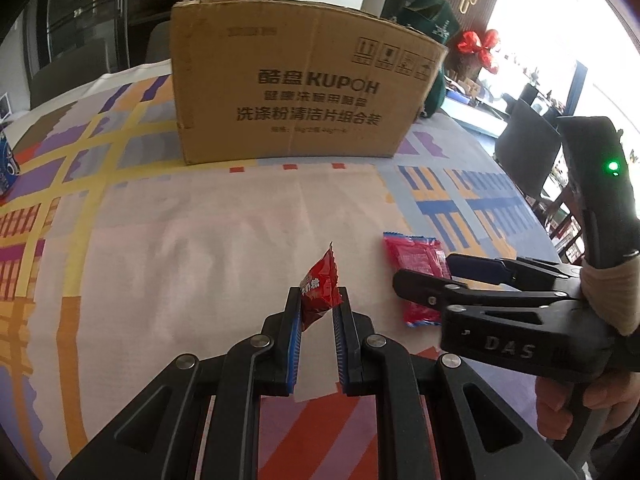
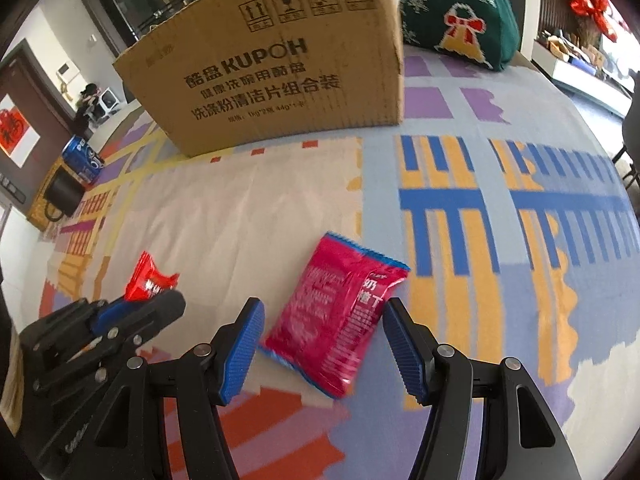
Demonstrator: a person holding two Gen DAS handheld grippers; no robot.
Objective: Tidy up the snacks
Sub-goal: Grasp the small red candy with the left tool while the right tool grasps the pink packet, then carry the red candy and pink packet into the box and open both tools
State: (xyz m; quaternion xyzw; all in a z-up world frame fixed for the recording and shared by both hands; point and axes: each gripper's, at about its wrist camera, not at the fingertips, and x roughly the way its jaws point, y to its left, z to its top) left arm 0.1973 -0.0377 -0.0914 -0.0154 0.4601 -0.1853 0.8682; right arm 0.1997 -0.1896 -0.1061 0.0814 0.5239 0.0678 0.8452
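My left gripper (image 1: 318,308) is shut on a small red candy packet (image 1: 320,290) and holds it just above the tablecloth; it also shows in the right wrist view (image 2: 150,280), in the left gripper (image 2: 140,308). My right gripper (image 2: 324,336) is open, its blue pads either side of a pink snack packet (image 2: 338,312) that lies flat on the cloth. In the left wrist view the right gripper (image 1: 424,276) sits over that pink packet (image 1: 416,268). A brown cardboard box (image 1: 296,80) stands at the back of the table, its inside hidden.
A patterned tablecloth (image 2: 480,208) covers the table. A blue can (image 2: 82,158) and a black mug (image 2: 64,194) stand at the far left. A green Christmas bag (image 2: 456,12) sits behind the box on the right. Chairs stand past the right edge.
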